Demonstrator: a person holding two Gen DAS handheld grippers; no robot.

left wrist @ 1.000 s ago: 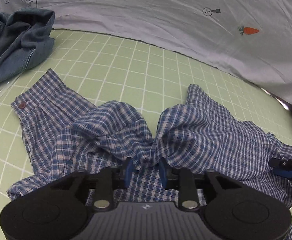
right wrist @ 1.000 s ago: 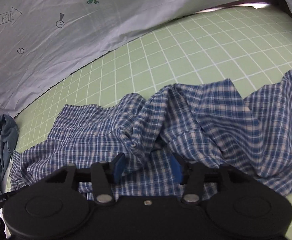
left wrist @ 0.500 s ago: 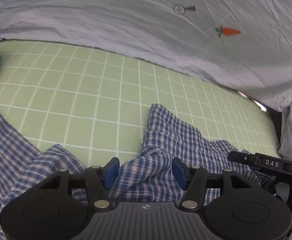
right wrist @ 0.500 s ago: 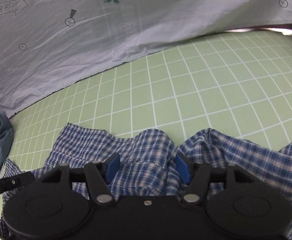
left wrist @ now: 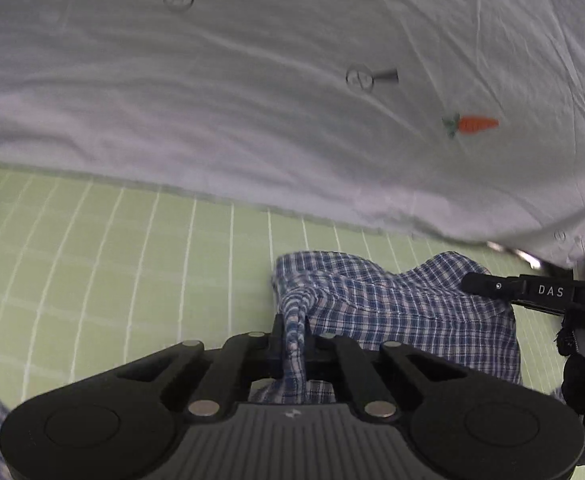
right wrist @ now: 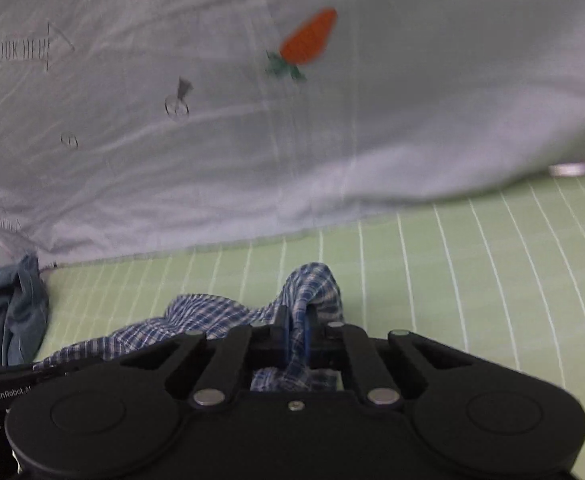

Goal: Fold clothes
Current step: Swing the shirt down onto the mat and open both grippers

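Note:
A blue checked garment (left wrist: 392, 304) lies crumpled on the green grid mat (left wrist: 92, 260). My left gripper (left wrist: 292, 328) is closing, and its pads pinch a raised fold at the cloth's left edge. In the right wrist view the same garment (right wrist: 212, 320) trails off to the left. My right gripper (right wrist: 296, 320) is closing too, with a bunched fold of the cloth clamped between its blue pads. The right gripper's black body (left wrist: 532, 292) shows at the right edge of the left wrist view. The cloth under both tools is hidden.
A white sheet (left wrist: 252, 80) printed with carrots hangs along the mat's far edge, close ahead in both views (right wrist: 372, 120). A blue denim garment (right wrist: 8, 312) is heaped at the far left of the mat. Bare mat (right wrist: 472, 260) stretches to the right.
Both grippers have travelled toward the white sheet, stood wide over the cloth, then closed on folds of it. The garment is now bunched and pulled along; far less of it shows.

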